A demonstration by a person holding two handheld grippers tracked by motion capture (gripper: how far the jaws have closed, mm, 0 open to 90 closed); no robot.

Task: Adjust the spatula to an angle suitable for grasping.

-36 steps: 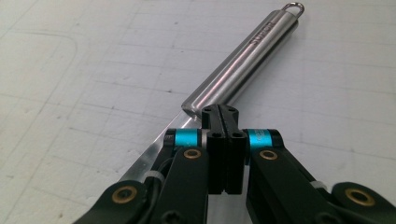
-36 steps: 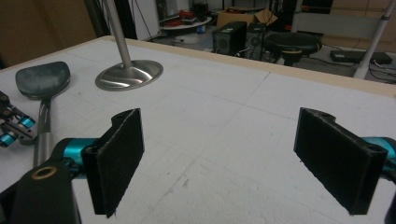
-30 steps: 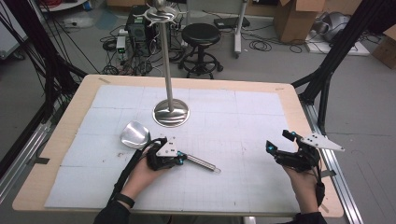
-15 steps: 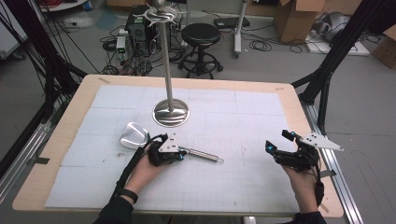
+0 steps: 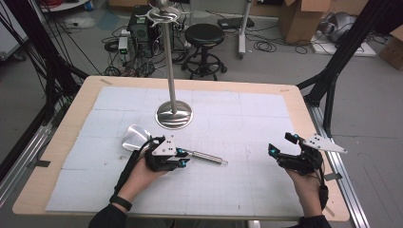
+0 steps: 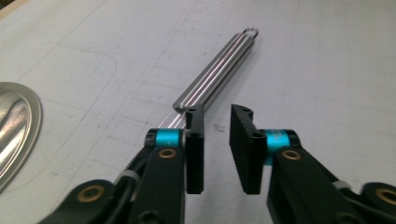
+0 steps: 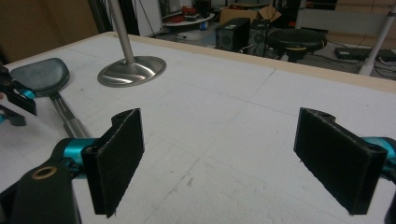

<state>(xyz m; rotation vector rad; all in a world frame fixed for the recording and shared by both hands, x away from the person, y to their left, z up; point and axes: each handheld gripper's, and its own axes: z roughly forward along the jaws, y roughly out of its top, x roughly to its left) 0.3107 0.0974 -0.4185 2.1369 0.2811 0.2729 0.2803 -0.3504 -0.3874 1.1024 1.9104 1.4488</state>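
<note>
A metal spatula lies flat on the white mat, its blade [image 5: 134,137] to the left and its ribbed handle [image 5: 204,156] pointing right. My left gripper [image 5: 184,158] hovers over the near part of the handle. Its jaws have just been opening, and in the left gripper view the gripper [image 6: 217,112] has nothing between its pads; the handle [image 6: 219,70] runs away from the left fingertip. My right gripper [image 5: 280,145] rests near the table's right side, open wide and empty [image 7: 222,123]. From there the spatula blade [image 7: 39,74] shows at the far left.
A tall metal stand with a round base [image 5: 174,115] rises from the mat behind the spatula; its base [image 6: 14,126] also shows beside the left gripper and across the mat [image 7: 132,71]. The wooden table edge [image 5: 309,118] borders the mat.
The left gripper held the spatula handle shut earlier; now its jaws stand apart and the handle lies free on the mat. The spatula shifted slightly away from the front edge. The right gripper has not moved.
</note>
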